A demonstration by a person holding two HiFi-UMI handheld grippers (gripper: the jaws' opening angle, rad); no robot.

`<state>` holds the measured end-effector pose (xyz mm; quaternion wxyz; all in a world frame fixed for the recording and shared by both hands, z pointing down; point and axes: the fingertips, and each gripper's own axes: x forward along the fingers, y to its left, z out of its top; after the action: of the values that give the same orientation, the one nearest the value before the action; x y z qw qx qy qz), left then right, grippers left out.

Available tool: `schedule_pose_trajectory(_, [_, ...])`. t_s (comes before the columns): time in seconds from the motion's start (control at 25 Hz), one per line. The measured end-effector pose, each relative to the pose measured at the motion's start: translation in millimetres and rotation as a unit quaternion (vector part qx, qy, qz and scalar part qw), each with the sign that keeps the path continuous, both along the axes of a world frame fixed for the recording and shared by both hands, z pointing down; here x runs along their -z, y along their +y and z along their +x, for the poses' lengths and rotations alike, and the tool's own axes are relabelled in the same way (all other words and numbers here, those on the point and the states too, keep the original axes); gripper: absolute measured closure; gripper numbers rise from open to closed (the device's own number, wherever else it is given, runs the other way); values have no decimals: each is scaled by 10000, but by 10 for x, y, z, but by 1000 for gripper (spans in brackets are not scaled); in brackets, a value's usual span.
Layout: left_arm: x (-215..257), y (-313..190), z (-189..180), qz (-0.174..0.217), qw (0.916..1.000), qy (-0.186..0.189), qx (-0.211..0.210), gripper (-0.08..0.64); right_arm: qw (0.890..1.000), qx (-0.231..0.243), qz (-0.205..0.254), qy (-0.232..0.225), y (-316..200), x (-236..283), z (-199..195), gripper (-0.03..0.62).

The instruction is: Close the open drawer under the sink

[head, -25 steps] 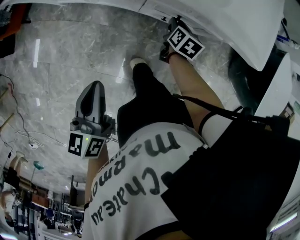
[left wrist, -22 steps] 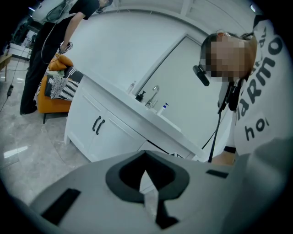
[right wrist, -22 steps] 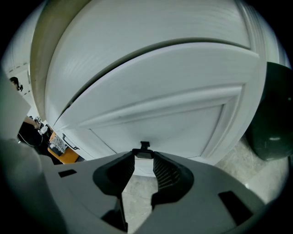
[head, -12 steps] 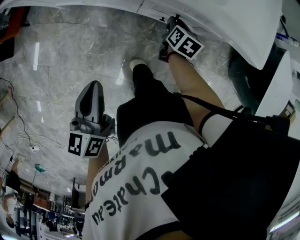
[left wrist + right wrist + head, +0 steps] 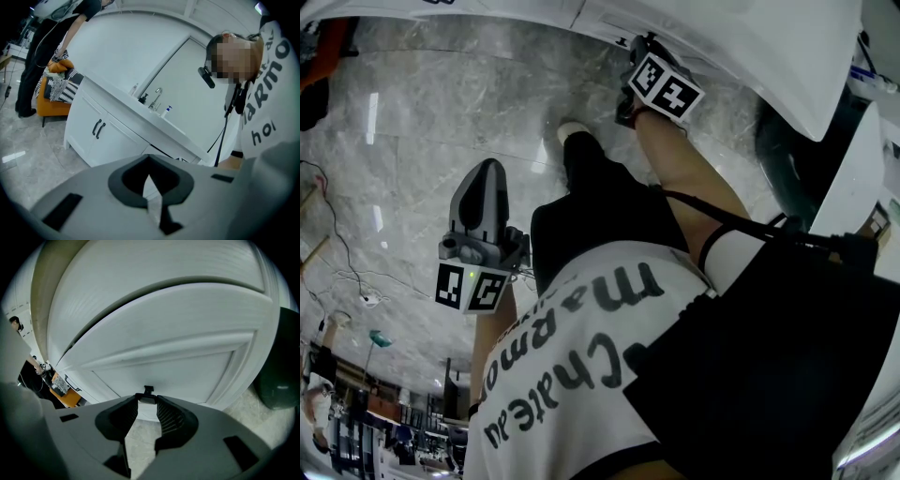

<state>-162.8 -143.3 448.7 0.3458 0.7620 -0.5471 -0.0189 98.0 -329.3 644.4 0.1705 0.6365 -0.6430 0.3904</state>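
Straight ahead at twelve o'clock of my right claw (image 5: 147,401) stands the white drawer front (image 5: 178,357). My jaws are clenched on its small dark handle (image 5: 148,390), which spans the gap between my ribbed pads (image 5: 169,416). A dark gap runs along the drawer front's top edge, under the white panel above it.

At three o'clock a dark round bin (image 5: 280,380) stands on the marble floor (image 5: 140,437), just beside the drawer front's right corner. Far off at eight o'clock is an orange chair (image 5: 65,393).

Seen from my head, my left claw (image 5: 149,164) hangs at eight o'clock over the floor, well apart from the drawer front, with my own leg (image 5: 600,202) and pale shoe (image 5: 572,129) between the two claws. Its jaws are pressed together on nothing. Loose cables (image 5: 337,234) trail at nine o'clock.

Ahead of my left claw, white cabinet doors (image 5: 91,140) with two dark pulls sit at ten o'clock. A tap (image 5: 158,95) stands on the countertop (image 5: 122,101) at twelve, and a person (image 5: 51,42) in dark clothes bends near the chair at ten.
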Motion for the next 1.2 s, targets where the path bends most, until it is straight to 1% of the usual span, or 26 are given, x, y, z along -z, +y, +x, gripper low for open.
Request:
schedule_pose_trajectory(0.4, [20, -4, 41, 22, 10000, -57, -69, 551, 9997, 174, 10, 143, -17, -43, -2, 459])
schedule_pose_trajectory(0.6, [21, 110, 31, -52, 10000, -9, 19, 551, 9999, 88, -64, 93, 6, -58, -23, 453])
schedule_pose_trajectory(0.68, [68, 186, 61, -51, 10000, 5, 22, 551, 9998, 145, -97, 99, 50, -61, -40, 453])
schedule_pose_trajectory(0.84, [169, 292, 63, 74, 9999, -80, -2, 551, 9993, 337, -173, 46, 83, -105, -74, 453])
schedule_pose_trajectory(1.0, [168, 358, 50, 65, 9999, -131, -84, 551, 9986, 421, -284, 177, 41, -157, -54, 451])
schedule_pose_trajectory(1.04, [176, 392, 51, 76, 9998, -145, -136, 551, 9987, 401, -296, 129, 47, -149, -56, 448])
schedule_pose_trajectory(1.12, [208, 482, 45, 101, 9997, -154, -188, 551, 9988, 359, -337, 43, 96, -121, -46, 417])
schedule_pose_trajectory(1.2, [261, 577, 22, 133, 9997, -144, -151, 551, 9987, 313, -394, 105, 171, -82, 5, 417])
